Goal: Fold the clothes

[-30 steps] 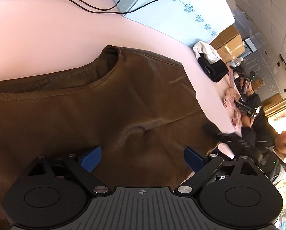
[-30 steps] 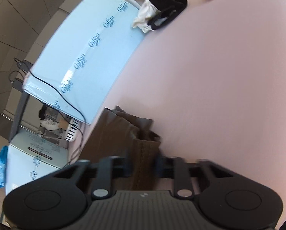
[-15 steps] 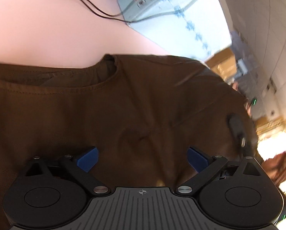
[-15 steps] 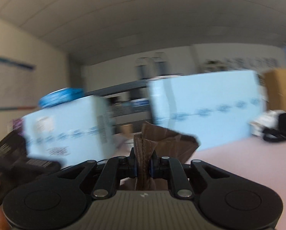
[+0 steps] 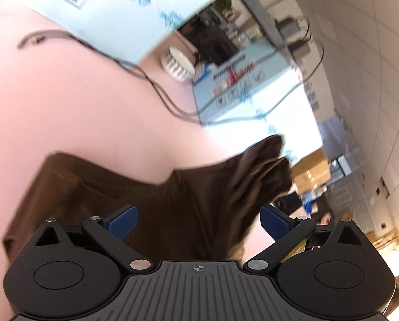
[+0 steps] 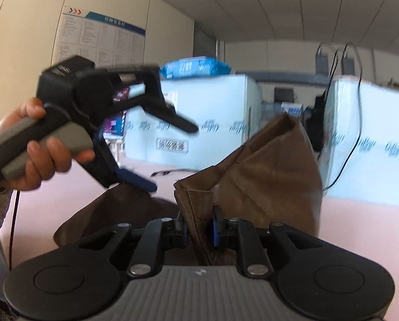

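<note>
Lifted clear since a second ago, one corner of the brown garment (image 6: pixel 266 171) now stands upright in the centre of the right wrist view instead of lying low at the bottom of the frame against the pink worktop (image 6: pixel 360 230). The right gripper (image 6: pixel 199 230) has its jaws on a seamed edge of the garment; they are easing open slightly, yet the fabric is still pinched between the blue pads.

At the left of that view a hand (image 6: pixel 36 147) holds the left gripper (image 6: pixel 170 155), its jaws spread wide above the rest of the garment on the worktop. From the left wrist view the same jaws stand open with nothing between them, and the garment (image 5: pixel 172 203) fills the lower middle, its raised corner blurred at centre right. Pale blue boxes (image 6: pixel 204 123) line the far edge of the worktop.
</note>
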Tool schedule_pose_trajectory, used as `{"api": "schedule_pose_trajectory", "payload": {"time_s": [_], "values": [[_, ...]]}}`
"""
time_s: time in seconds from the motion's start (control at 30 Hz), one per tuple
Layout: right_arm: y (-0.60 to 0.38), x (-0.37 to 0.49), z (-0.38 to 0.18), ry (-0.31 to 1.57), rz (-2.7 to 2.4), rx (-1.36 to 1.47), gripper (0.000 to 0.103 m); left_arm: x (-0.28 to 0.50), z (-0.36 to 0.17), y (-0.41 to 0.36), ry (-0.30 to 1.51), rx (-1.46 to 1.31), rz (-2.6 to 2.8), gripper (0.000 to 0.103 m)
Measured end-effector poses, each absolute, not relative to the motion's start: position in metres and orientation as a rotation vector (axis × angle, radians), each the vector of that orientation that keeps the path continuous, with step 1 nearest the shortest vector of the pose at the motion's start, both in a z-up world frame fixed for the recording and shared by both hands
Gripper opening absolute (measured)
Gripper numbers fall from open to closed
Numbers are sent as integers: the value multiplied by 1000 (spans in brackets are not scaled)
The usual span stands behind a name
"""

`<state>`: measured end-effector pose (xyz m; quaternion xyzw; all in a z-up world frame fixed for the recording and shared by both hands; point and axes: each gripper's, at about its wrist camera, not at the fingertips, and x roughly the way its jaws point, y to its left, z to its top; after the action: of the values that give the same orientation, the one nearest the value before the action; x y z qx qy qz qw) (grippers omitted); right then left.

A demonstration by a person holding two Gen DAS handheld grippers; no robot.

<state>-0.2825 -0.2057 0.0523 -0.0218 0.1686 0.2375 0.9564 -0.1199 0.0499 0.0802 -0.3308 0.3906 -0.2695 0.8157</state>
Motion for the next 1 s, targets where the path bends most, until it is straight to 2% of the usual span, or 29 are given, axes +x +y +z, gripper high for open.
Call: {"api": "schedule_pose_trajectory", "payload": {"time_s": [0.67,1.0], "values": [[-197,-272,51,433,495,-31,18,-123,79,47,909,-647,-584,100],[-189,-275,49,561,673,-76,18,-121,95,28,907,-569,-638,100]]}}
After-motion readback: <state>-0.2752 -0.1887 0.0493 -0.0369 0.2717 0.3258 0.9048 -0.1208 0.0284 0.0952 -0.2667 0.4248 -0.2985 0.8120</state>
